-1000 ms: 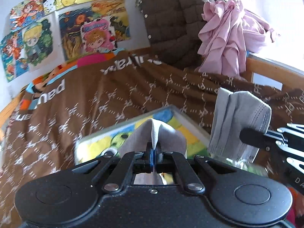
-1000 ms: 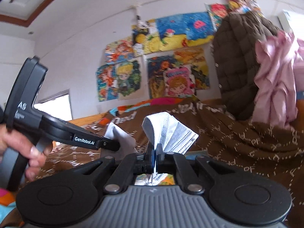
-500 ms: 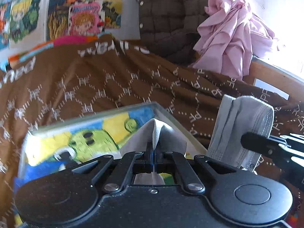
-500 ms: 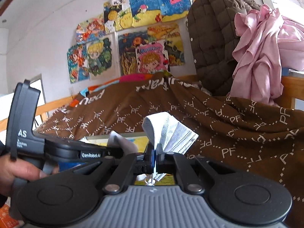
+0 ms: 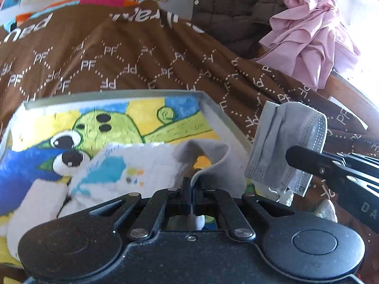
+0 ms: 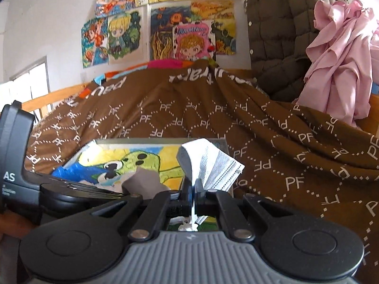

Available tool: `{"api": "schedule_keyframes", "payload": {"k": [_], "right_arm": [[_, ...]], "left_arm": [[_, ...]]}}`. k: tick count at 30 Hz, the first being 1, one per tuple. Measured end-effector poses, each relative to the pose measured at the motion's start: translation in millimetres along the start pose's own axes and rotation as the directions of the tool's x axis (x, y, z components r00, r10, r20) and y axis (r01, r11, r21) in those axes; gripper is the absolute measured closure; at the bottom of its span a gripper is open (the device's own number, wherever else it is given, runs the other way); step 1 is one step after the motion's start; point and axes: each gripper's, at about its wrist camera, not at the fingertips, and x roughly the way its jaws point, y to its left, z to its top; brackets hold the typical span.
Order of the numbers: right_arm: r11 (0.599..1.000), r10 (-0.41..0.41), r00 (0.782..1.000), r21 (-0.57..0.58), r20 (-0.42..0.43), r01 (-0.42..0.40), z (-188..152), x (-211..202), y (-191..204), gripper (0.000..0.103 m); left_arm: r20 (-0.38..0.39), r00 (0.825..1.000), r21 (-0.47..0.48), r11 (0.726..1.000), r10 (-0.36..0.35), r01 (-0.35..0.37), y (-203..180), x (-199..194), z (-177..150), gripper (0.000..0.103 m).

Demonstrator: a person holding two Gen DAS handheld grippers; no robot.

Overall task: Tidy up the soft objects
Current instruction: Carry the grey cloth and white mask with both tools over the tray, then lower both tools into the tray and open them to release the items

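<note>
Brown quilted jacket point(image 6: 279, 37) and drawings point(image 6: 161, 19) hang on the wall.

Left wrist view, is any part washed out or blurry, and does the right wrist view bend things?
Left wrist view: the upper right corner behind the pink cloth is blown out white, and the painted tray looks slightly soft. Right wrist view: fisheye curves the brown blanket and darkens the corners.

A home bedroom, likely a child's: a brown blanket point(image 6: 213, 123) printed with letters is lying over a bed with a wooden frame point(image 6: 47, 99), hand-coloured cartoon drawings point(image 6: 156, 23) are hanging on the white wall, and a quilted brown jacket point(image 6: 279, 37) and a pink garment point(image 6: 338, 59) are hanging at the bed's far end
</note>
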Motion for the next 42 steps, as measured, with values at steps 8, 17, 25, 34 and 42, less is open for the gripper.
{"api": "schedule_keyframes", "payload": {"k": [8,17,25,34,42], "right_arm": [[1.000,0.014,0.998,0.020,-0.062,-0.012,-1.4,16.0,1.7,0.101],[1.000,0.005,0.992,-0.008,-0.126,-0.006,1.7,30.6,10.3,0.097],[1.000,-0.008,0.990,0.009,-0.141,0.009,0.5,28.7,7.1,0.078],[0.999,-0.049,0.994,0.000,-0.101,0.049,-3.3,10.7,1.9,0.055],[0.998,-0.063,0.997,-0.018,-0.042,0.062,-0.5,-15.1,-1.5,0.041]], "left_arm": [[-0.039,0.999,-0.028,0.999,-0.017,0.016,6.1,5.5,-5.7,0.102],[-0.047,0.998,-0.041,0.999,-0.029,0.027,5.7,6.5,-5.8,0.100],[-0.054,0.998,-0.052,0.998,-0.030,0.027,5.2,3.9,-6.2,0.086],[-0.040,0.999,-0.022,1.000,0.015,-0.016,-1.6,-6.6,-10.6,0.045],[-0.013,0.998,-0.020,0.998,0.059,-0.059,-2.3,-24.6,-12.8,0.026]]}}
